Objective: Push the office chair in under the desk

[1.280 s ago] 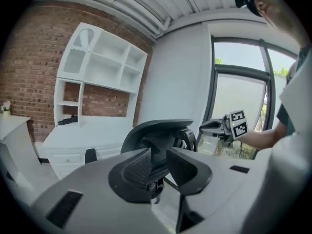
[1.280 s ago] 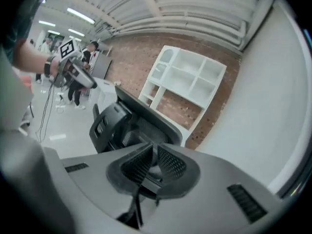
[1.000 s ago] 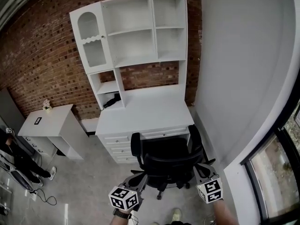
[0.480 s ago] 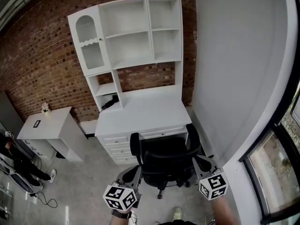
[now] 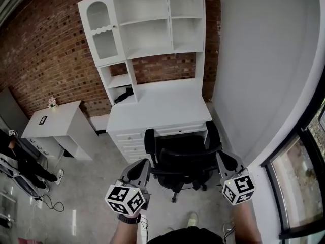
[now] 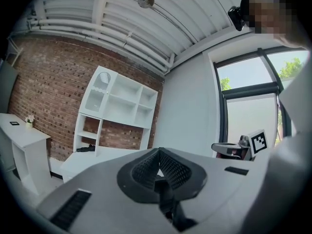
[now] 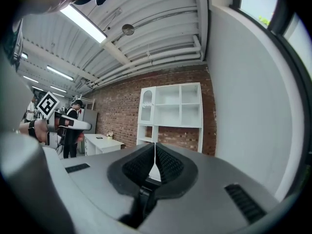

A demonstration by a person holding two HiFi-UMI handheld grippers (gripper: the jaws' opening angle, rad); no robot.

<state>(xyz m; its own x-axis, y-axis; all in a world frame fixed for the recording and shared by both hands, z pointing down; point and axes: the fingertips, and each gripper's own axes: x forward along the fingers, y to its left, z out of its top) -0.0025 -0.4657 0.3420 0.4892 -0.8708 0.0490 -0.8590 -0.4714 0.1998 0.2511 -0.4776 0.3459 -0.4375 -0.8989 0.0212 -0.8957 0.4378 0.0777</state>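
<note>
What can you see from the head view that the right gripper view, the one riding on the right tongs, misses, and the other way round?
Only the head view shows the black office chair and the desk drawers. Only the right gripper view shows the ceiling with its strip lights. Both show the white shelf unit, the brick wall and the small white table.

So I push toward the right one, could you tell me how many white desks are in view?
2: the shelved desk behind the office chair, and a smaller desk at left by the brick wall. Others may be hidden.
</note>
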